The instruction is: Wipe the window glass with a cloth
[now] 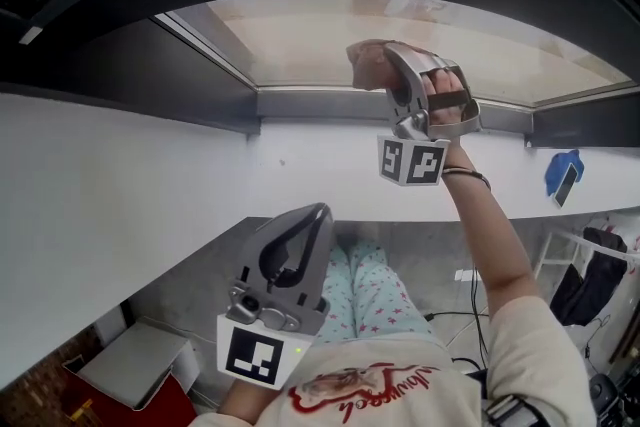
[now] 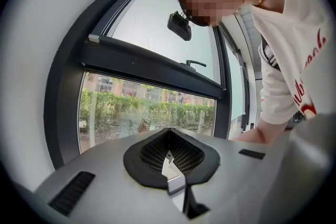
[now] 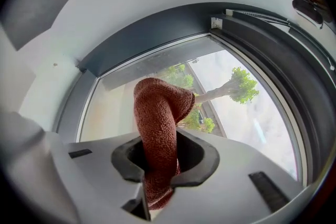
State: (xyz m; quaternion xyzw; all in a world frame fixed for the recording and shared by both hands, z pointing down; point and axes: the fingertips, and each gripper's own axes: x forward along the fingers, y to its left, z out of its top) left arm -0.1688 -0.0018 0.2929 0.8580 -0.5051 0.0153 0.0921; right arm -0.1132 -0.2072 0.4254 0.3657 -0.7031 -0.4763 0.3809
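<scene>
A rust-red knitted cloth (image 3: 157, 118) is clamped between the jaws of my right gripper (image 3: 157, 162). In the head view that gripper (image 1: 392, 67) is raised to the lower part of the window glass (image 1: 300, 40), with the cloth (image 1: 366, 65) bunched at its tip. The cloth's far end lies against or very near the glass (image 3: 247, 113); I cannot tell which. My left gripper (image 1: 305, 227) hangs lower, well short of the window, shut with nothing between its jaws (image 2: 169, 153). It faces another pane (image 2: 147, 107).
A dark grey window frame (image 1: 330, 103) surrounds the glass, with a white wall (image 1: 130, 185) below it. A blue object (image 1: 565, 173) hangs at the right. On the floor are a red and grey box (image 1: 135, 365) and a clothes rack (image 1: 590, 265).
</scene>
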